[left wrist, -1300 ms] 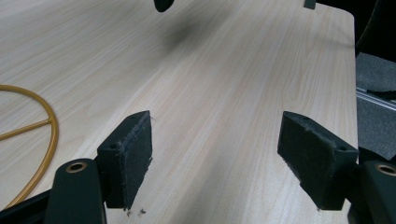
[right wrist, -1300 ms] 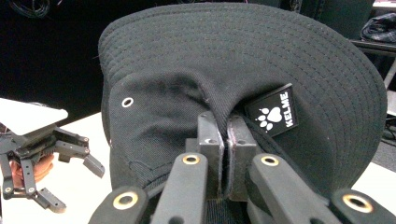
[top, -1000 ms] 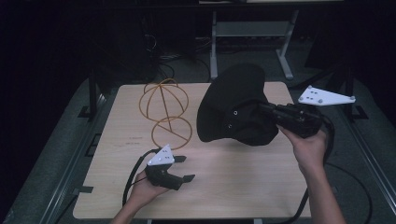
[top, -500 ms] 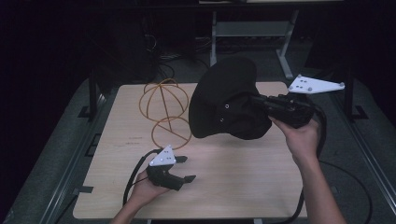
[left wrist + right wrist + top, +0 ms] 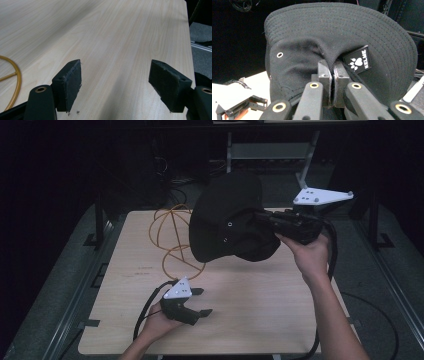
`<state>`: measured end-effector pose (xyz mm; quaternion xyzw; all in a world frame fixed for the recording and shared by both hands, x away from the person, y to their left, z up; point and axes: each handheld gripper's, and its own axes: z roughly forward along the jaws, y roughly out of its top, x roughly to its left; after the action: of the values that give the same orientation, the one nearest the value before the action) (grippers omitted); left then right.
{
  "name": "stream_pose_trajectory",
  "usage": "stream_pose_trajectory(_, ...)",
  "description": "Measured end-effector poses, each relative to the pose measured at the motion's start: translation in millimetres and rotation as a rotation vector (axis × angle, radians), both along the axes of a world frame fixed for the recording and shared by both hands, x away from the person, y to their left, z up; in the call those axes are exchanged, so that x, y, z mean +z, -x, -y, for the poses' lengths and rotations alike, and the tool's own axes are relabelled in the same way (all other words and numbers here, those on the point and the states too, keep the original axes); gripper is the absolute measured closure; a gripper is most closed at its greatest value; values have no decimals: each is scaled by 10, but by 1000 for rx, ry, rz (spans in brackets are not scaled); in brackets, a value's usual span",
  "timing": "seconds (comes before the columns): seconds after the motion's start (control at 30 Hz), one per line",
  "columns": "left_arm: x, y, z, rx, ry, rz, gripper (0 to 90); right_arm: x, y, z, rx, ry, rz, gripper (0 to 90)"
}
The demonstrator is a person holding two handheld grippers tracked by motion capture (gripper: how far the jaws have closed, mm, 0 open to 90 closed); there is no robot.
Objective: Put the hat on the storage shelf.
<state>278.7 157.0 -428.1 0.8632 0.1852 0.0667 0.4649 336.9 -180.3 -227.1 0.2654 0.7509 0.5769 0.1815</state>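
Right gripper pinches the black fabric cap by its crown, airborne just right of the orange wire stand (likely its perch); left gripper rests open on the pale wooden table.

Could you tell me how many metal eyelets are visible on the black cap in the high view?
2: both on the black cap's near side, one above the other; more may be hidden.
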Motion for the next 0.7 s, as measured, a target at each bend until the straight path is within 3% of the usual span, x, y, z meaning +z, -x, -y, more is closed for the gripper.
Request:
stream_pose_trajectory(0.53, 37, -21, -87, 26, 46, -6, 258, 172, -202, -370, 63, 17, -2, 869)
stream_pose_trajectory(0.7, 35, -30, -87, 16, 33, 6, 258, 236, -247, -481, 83, 21, 4, 869)
